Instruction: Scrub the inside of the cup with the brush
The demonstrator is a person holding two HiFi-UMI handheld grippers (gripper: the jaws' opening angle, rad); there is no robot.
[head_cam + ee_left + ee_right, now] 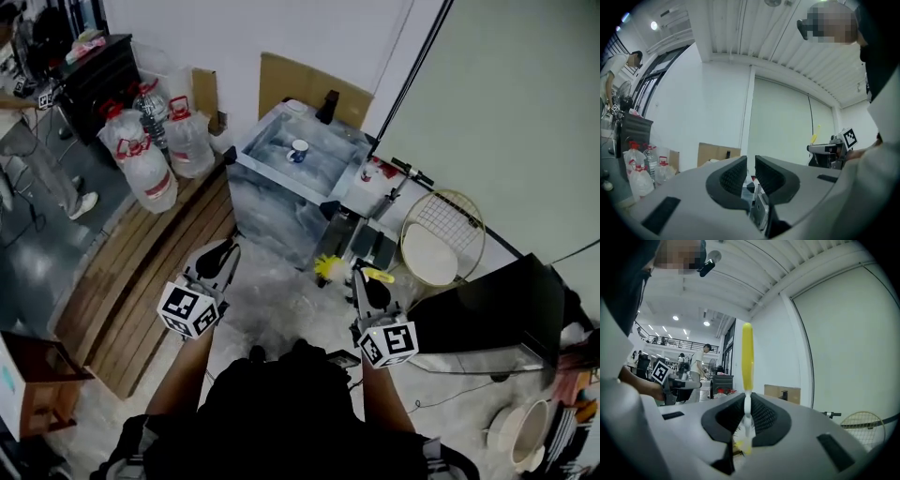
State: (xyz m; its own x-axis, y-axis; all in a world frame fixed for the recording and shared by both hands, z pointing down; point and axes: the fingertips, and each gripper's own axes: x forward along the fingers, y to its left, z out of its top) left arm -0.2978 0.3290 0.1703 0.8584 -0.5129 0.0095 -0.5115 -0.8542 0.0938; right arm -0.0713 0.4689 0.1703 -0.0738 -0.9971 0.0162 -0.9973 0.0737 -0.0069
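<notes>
- Cup (298, 150) stands inside the sink (246, 159), alone there, well ahead of both grippers.
- Right gripper (362, 279) is clamped on the brush (330, 268), which lies crosswise to the jaws.
- Left gripper (223, 251) looks slightly nearer the sink, jaws narrowly apart and empty.

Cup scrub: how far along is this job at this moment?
Done: the brush is picked up and clamped in the right claw, yellow handle pointing forward. In hand: both claws are held out well short of the metal basin; the left claw is open and empty. Left: the cup sits in that basin, untouched, so taking hold of it and scrubbing its inside both remain.
</notes>
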